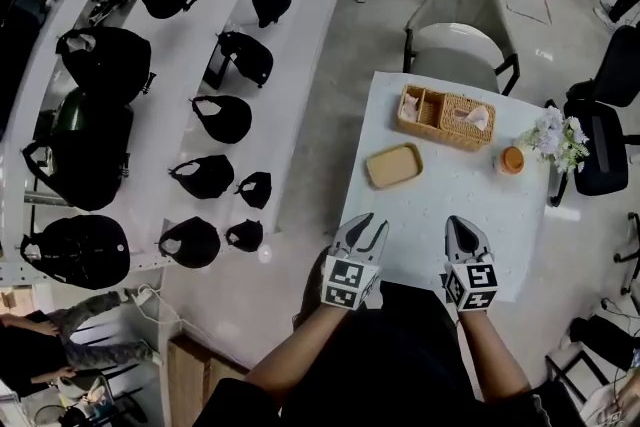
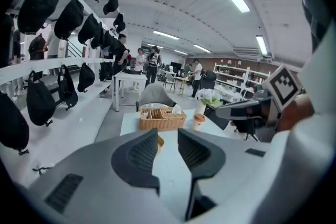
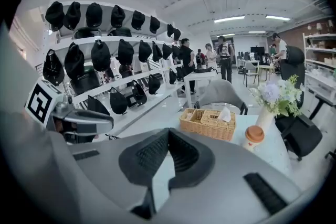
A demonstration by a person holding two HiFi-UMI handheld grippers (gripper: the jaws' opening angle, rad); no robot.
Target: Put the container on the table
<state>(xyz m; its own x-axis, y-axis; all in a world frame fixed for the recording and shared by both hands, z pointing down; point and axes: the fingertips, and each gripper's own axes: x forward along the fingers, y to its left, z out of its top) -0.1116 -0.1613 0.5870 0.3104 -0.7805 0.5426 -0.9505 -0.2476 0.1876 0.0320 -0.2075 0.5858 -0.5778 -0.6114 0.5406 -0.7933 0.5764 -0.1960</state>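
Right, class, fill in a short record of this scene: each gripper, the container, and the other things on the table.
Left gripper: open, empty, at the near edge of the table
Right gripper: shut, empty, at the same edge
Container: tan, flat, lying on the table, untouched
Other things: basket, cup, flowers, toward the far side

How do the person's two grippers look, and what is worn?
The left gripper and right gripper are light grey with black ribbed pads; each carries a cube with black-and-white square markers. The person wears black; no sleeves cover the forearms.
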